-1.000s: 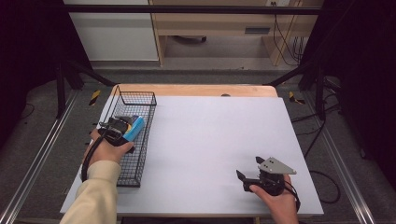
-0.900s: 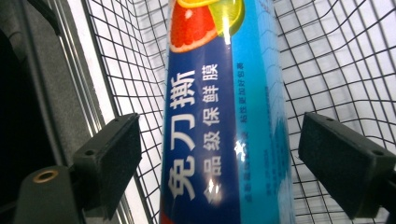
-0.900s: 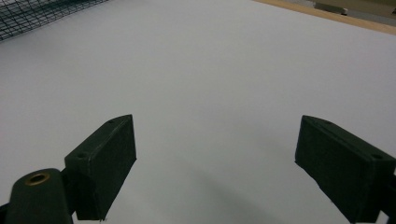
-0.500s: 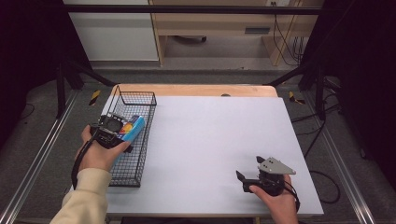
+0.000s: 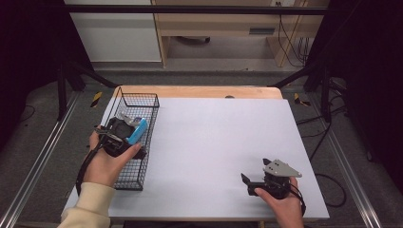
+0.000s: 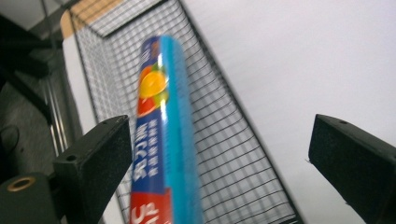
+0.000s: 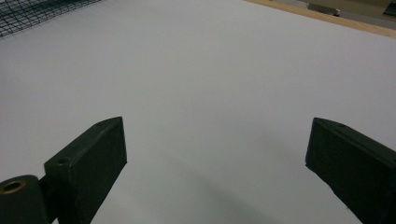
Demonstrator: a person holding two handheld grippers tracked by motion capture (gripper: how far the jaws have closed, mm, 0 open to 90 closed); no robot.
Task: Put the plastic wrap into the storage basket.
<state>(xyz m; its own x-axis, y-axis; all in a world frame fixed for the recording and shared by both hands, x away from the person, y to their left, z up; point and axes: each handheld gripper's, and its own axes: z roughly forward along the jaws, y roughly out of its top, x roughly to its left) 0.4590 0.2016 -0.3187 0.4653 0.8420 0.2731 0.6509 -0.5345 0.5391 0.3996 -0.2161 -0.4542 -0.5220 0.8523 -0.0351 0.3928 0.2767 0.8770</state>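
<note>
Box (image 6: 163, 135) of wrap lies in the basket (image 6: 233, 154), long axis toward twelve o'clock, between my left gripper's (image 6: 219, 158) just-widened jaws, untouched; right gripper (image 7: 215, 163) wide.

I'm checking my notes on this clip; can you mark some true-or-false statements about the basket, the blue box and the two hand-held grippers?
1. The blue box lies in the wire basket. True.
2. The left hand-held gripper is clamped on the box. False: its jaws have just been opening and stand apart, off the box.
3. The right hand-held gripper holds a cup. False: it is open over bare table.
4. The basket stands at the table's left edge. True.
</note>
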